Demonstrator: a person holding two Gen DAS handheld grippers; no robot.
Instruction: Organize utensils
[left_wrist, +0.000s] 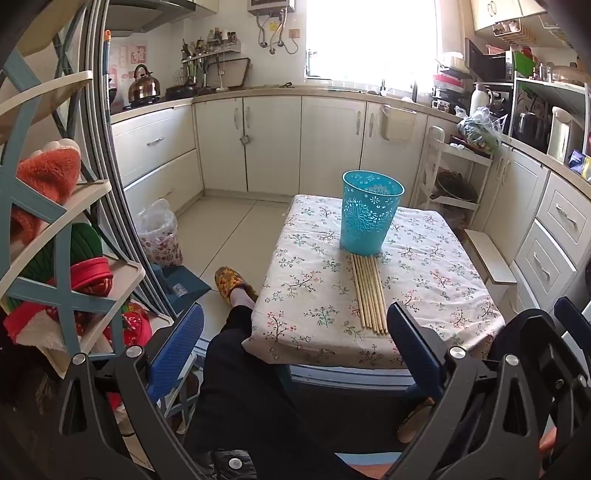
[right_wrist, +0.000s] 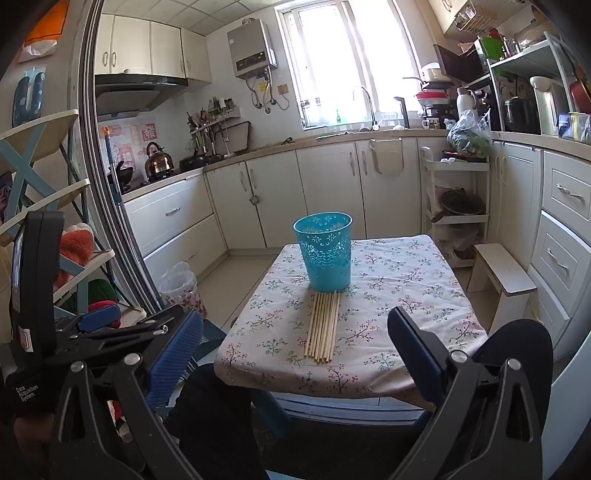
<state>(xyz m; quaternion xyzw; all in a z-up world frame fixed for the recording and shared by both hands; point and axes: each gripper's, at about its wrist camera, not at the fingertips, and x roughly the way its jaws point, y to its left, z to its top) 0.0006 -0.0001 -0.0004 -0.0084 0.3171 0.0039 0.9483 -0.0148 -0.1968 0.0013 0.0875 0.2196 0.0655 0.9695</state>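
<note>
A teal perforated plastic cup stands upright on a small table with a floral cloth. Several wooden chopsticks lie side by side on the cloth, their far ends against the cup's base. The cup and the chopsticks also show in the right wrist view. My left gripper is open and empty, held before the table's near edge. My right gripper is open and empty, also short of the near edge. The other gripper shows at the left in the right wrist view.
A shelf rack with soft toys stands at the left. The person's leg and slippered foot are by the table's left side. A white stool and trolley stand at the right. Kitchen cabinets line the back.
</note>
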